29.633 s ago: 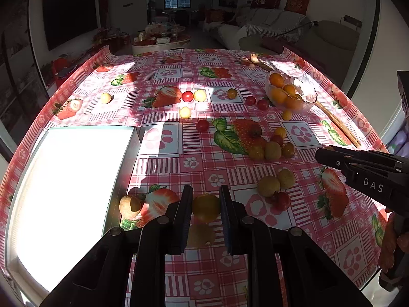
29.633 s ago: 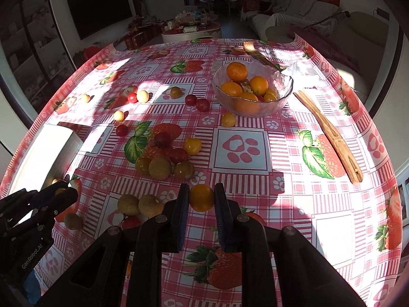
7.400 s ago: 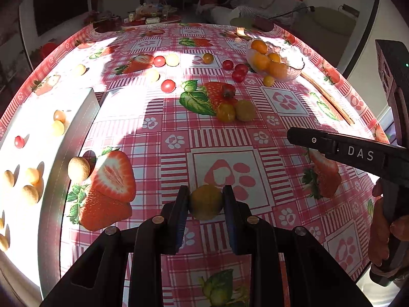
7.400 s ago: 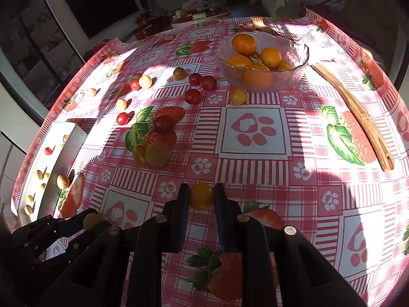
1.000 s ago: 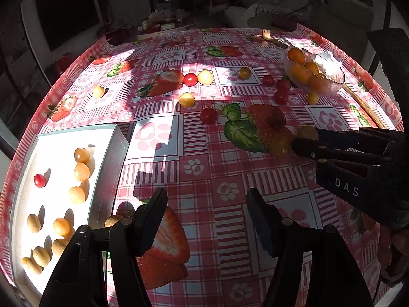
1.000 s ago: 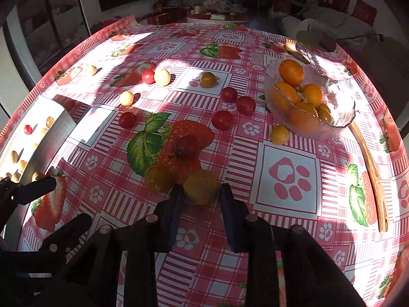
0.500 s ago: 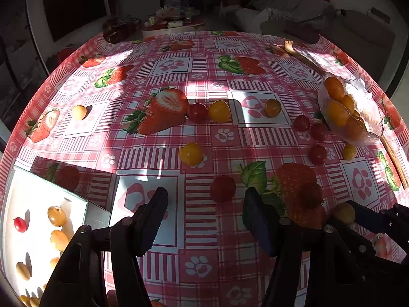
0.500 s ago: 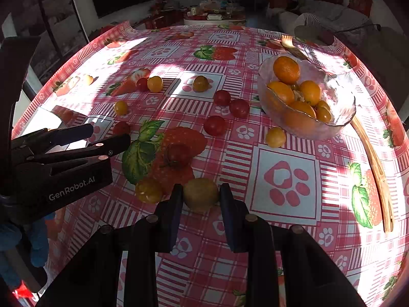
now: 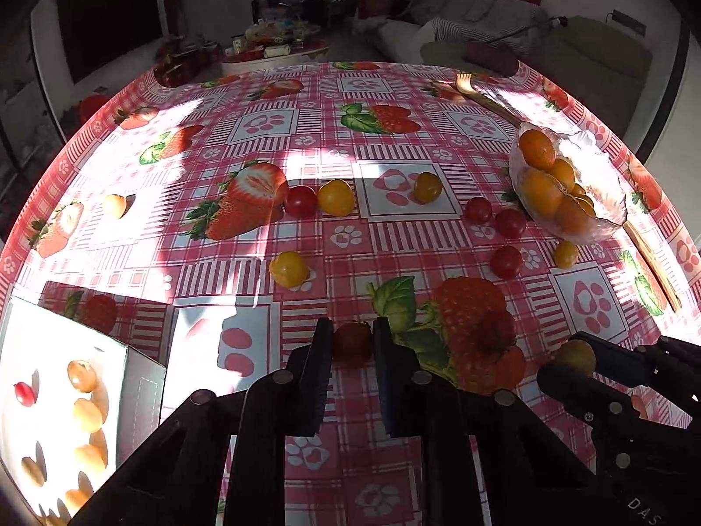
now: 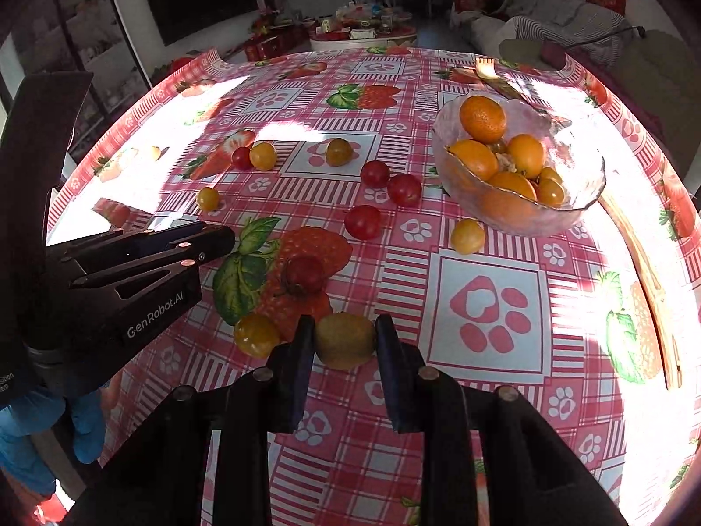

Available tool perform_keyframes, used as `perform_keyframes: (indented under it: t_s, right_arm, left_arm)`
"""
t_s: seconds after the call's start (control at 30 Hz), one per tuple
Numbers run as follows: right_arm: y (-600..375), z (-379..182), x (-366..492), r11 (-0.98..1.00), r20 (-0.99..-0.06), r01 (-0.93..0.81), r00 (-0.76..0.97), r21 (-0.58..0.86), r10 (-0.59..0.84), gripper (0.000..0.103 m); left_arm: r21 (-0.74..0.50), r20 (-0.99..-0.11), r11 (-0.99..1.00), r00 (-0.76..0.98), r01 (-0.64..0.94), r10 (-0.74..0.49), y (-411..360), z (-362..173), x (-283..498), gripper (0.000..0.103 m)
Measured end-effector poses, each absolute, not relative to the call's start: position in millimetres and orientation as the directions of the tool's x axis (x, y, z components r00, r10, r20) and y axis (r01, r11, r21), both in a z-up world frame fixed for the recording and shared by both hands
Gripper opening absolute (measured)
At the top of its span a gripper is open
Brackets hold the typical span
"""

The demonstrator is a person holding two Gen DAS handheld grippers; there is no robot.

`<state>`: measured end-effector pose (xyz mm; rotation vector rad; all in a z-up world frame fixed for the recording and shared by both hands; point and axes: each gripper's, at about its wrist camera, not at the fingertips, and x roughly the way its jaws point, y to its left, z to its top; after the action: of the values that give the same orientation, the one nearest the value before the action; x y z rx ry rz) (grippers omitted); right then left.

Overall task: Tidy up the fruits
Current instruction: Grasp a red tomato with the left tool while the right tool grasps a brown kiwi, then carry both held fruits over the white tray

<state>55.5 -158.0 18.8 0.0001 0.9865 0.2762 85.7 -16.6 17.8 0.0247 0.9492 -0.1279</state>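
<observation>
A: What does the left hand-held gripper (image 9: pixel 352 342) have?

B: Its jaws are drawn in narrow and pinch a red cherry tomato (image 9: pixel 352 341) at the lower middle of the left wrist view, down on the strawberry-print tablecloth (image 9: pixel 271 127) of the desk.

A: And the right hand-held gripper (image 10: pixel 345 341)?

B: Narrow too, clamped on a brownish-green kiwi-like fruit (image 10: pixel 345 340) at the lower middle of its own view. A yellow tomato (image 10: pixel 256 334) lies just left of its left finger, and a dark red tomato (image 10: pixel 304 272) sits just above, on the printed strawberry.

A: How close are the two tools?

B: Near. In the right wrist view the left one reaches in from the left edge, tips at middle left.

A: Edges and room?

B: The white tray (image 9: pixel 17 350) with small fruits fills the lower left corner of the left wrist view. The glass bowl (image 10: pixel 582 193) of oranges stands at upper right, a wooden fork (image 10: pixel 644 263) along the right edge beside it. Loose tomatoes dot the middle; the cloth at lower right, around the paw print, lies open.
</observation>
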Motion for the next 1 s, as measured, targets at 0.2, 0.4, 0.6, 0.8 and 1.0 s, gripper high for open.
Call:
perform_keyframes:
  t_s: [0.2, 0.4, 0.6, 0.8, 1.0]
  right_arm:
    - [-163.4, 30.9, 47.6, 0.959, -0.814, -0.236, 0.518, 0.159, 0.262, 0.031]
    - [-154.5, 44.8, 35.9, 0.946, -0.806, -0.265, 0.509, 0.187, 0.302, 0.031]
    - [-128.8, 60.0, 23.3, 0.924, -0.794, -0.319, 0.495, 0.211, 0.352, 0.031]
    - [-85.3, 72.5, 11.5, 0.891, -0.789, -0.402, 0.468, 0.213, 0.399, 0.031]
    - [-30.6, 78.6, 0.2, 0.844, -0.792, -0.496, 0.423, 0.204, 0.44, 0.031]
  left_arm:
    - [-0.076, -0.795, 0.99, 0.592, 0.117, -0.131, -9.0, 32.1, 56.1, 0.02]
    - [-0.108, -0.761, 0.99, 0.633, 0.091, -0.142, 13.2, 57.1, 20.5, 0.02]
    - [-0.106, -0.735, 0.994, 0.669, 0.041, -0.106, 50.1, 75.8, -20.3, 0.02]
    - [-0.107, -0.731, 0.993, 0.681, -0.054, -0.042, 95.8, 81.4, -59.8, 0.02]
    - [-0.081, -0.751, 0.985, 0.659, -0.154, 0.041, 139.3, 69.7, -95.3, 0.02]
